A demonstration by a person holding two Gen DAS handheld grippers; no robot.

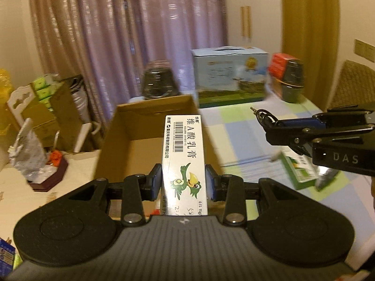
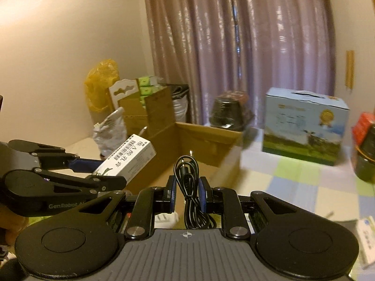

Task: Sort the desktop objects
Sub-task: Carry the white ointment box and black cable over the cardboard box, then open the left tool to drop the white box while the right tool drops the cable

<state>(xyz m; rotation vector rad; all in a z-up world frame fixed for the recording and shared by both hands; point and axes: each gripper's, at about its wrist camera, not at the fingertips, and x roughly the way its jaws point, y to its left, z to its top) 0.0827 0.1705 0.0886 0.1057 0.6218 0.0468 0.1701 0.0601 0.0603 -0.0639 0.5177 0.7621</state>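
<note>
My left gripper [image 1: 184, 180] is shut on a long white medicine box [image 1: 184, 149] with a barcode and a green bird drawing. It sticks forward over the open cardboard box [image 1: 117, 145]. In the right wrist view that medicine box [image 2: 127, 161] shows at the left, in the left gripper [image 2: 103, 175]. My right gripper [image 2: 186, 192] is shut on a coiled black cable [image 2: 187, 187] with a small plug; it also hangs over the cardboard box [image 2: 211, 138]. The right gripper [image 1: 269, 126] with the cable [image 1: 263, 116] enters the left wrist view from the right.
A checked tablecloth [image 1: 246, 135] covers the table. At the back stand a blue carton [image 1: 229, 75], a dark jar [image 1: 159, 82] and a red-topped container [image 1: 288, 77]. A green and white packet [image 1: 302, 171] lies on the cloth. Left are stacked boxes [image 1: 44, 107] and a foil bag [image 1: 28, 157].
</note>
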